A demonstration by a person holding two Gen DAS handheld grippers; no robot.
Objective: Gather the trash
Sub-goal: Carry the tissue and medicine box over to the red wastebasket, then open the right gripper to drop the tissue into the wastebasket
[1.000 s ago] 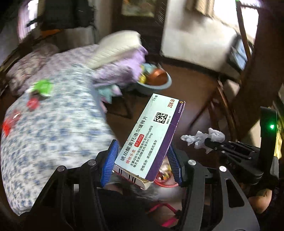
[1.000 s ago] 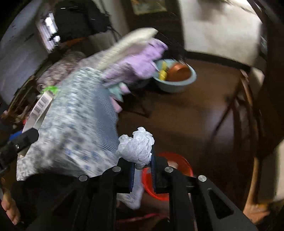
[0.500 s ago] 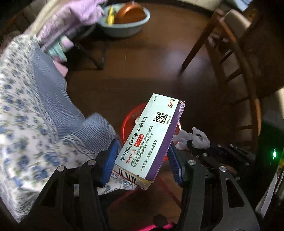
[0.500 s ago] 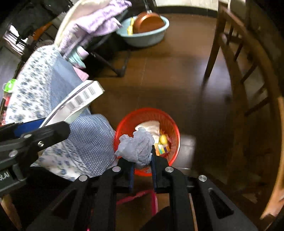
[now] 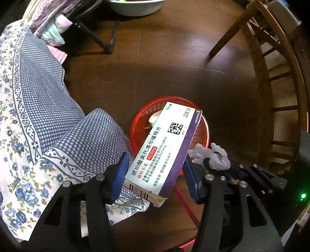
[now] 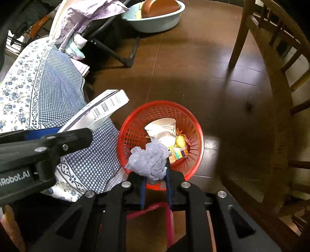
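My left gripper [image 5: 155,172] is shut on a white and purple medicine box [image 5: 164,149] and holds it above the near rim of a red plastic basket [image 5: 139,120] on the floor. The box also shows in the right wrist view [image 6: 100,110]. My right gripper [image 6: 155,174] is shut on a crumpled ball of white paper [image 6: 149,159], just over the near rim of the same basket [image 6: 133,128]. The paper also shows in the left wrist view [image 5: 211,157]. The basket holds a paper cup [image 6: 162,128] and small wrappers [image 6: 179,149].
A bed with a blue and white floral cover [image 5: 38,108] lies left, its edge hanging beside the basket. A wooden chair [image 6: 275,81] stands right. A pale basin [image 6: 155,17] sits on the dark floor at the back, by a folding stand with clothes [image 6: 81,21].
Both grippers have tilted down and moved closer over the red basket. The basket now shows larger and nearer. Both grips are unchanged.
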